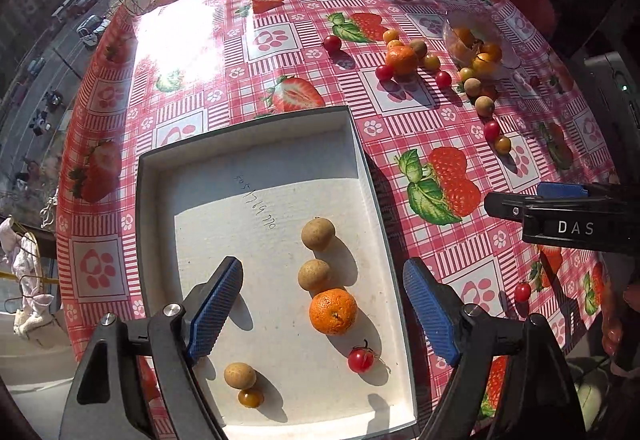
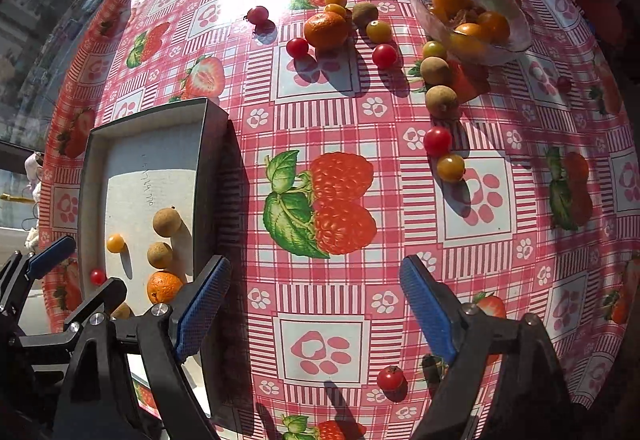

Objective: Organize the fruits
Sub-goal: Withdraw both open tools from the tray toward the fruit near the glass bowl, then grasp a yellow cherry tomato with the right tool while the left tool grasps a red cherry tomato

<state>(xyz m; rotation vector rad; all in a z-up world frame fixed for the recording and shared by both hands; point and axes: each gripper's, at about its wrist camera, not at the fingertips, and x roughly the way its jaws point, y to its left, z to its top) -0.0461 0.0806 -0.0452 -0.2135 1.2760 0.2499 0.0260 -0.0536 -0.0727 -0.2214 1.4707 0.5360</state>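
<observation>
Both jaws are held wide, empty: left gripper (image 1: 322, 316) over the shallow white cardboard tray (image 1: 256, 144), right gripper (image 2: 316, 314) near a loose red cherry tomato (image 2: 390, 377), which could be nudged off the table's near edge.

White capitals "DAS" stand on the black body of the right gripper (image 1: 576, 226), seen from the left wrist view. Handwritten digits run along the floor of the white tray (image 1: 256, 168); they look like "60517 64 770", though several are too faint to be sure.
</observation>
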